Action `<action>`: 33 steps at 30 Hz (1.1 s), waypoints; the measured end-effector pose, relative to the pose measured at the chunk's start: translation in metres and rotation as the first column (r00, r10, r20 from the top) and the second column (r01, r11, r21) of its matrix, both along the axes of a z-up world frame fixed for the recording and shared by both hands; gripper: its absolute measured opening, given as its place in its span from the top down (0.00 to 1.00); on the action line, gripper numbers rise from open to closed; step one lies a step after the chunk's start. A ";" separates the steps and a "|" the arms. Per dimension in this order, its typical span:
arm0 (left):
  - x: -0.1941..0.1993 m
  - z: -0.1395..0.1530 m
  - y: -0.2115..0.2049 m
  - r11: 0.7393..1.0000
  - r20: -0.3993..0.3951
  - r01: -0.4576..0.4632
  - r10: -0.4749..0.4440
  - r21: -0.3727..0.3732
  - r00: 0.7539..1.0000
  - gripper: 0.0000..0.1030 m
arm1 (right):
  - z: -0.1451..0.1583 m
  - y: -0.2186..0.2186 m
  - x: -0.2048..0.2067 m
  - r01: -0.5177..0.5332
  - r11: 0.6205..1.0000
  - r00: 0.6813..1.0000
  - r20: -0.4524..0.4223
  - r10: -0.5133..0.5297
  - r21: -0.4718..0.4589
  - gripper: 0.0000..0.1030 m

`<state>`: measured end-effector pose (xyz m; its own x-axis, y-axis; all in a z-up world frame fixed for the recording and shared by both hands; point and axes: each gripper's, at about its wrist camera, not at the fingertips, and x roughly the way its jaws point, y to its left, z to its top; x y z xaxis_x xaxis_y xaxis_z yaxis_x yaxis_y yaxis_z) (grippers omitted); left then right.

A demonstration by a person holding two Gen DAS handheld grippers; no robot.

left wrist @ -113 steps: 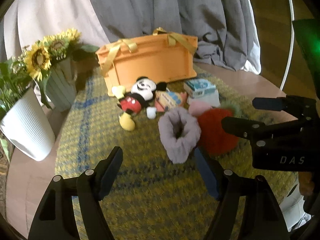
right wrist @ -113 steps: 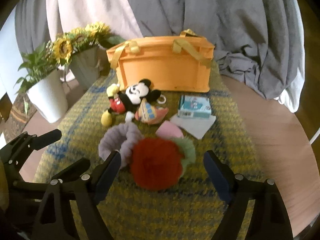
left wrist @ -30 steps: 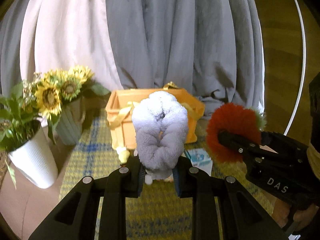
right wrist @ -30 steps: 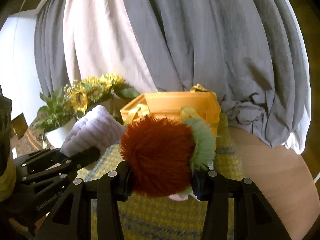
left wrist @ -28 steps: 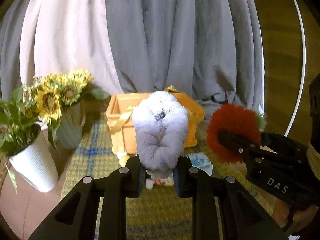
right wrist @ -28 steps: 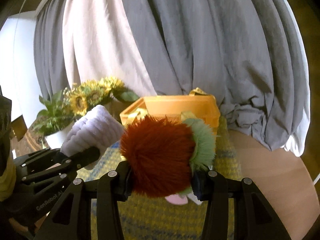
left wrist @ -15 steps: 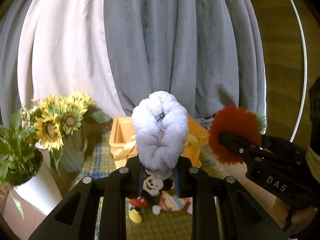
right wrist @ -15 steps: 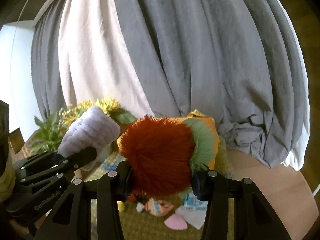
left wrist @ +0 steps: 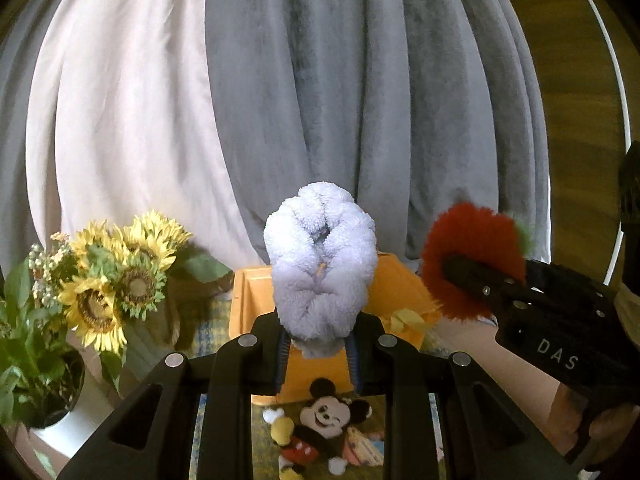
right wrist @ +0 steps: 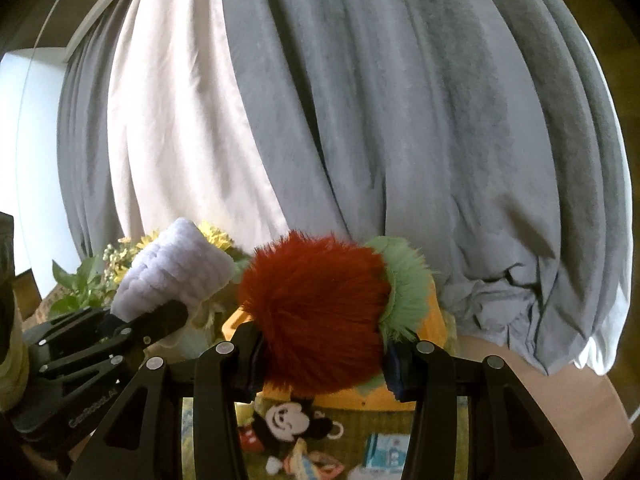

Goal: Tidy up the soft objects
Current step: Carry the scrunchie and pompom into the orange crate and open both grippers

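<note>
Hanging grey curtains [left wrist: 360, 100] back a yellow-checked tablecloth [left wrist: 264, 448].

Lilac fluffy roll [left wrist: 322, 276], red-and-green pompom [right wrist: 320, 312], orange basket [left wrist: 396, 292], yellow sunflowers [left wrist: 120, 280]

A wooden table [right wrist: 560, 396] is carrying a yellow-and-blue checked cloth [left wrist: 208, 330]. Lying on the cloth: an orange basket [left wrist: 400, 284], a mouse plush toy [left wrist: 320, 424] and a small box [right wrist: 386, 454].
</note>
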<state>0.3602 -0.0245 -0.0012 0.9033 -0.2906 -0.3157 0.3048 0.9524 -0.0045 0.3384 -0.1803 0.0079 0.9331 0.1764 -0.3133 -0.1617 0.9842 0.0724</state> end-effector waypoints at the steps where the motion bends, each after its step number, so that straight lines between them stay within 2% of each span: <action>1: 0.004 0.000 0.001 1.000 0.001 -0.001 0.001 0.000 1.000 0.77 | 0.001 0.001 0.005 0.001 1.000 1.000 -0.001 -0.001 -0.002 0.54; 12: 0.056 -0.002 0.001 0.999 0.014 -0.024 0.023 0.024 1.000 0.77 | -0.006 0.006 0.058 0.006 1.000 0.999 -0.034 -0.006 -0.006 0.54; 21: 0.099 -0.020 -0.012 0.996 -0.001 -0.024 0.024 0.084 1.000 0.77 | -0.025 0.001 0.108 0.000 1.000 0.992 -0.122 -0.003 -0.023 0.54; 24: 0.115 -0.029 -0.016 0.994 -0.027 -0.018 0.021 0.108 0.999 0.77 | -0.036 -0.002 0.127 0.001 0.999 0.986 -0.168 -0.008 -0.036 0.54; 33: 0.170 -0.053 -0.027 0.989 -0.184 0.043 -0.016 0.144 0.983 0.76 | -0.065 -0.010 0.179 0.010 0.999 0.946 -0.323 -0.021 -0.034 0.54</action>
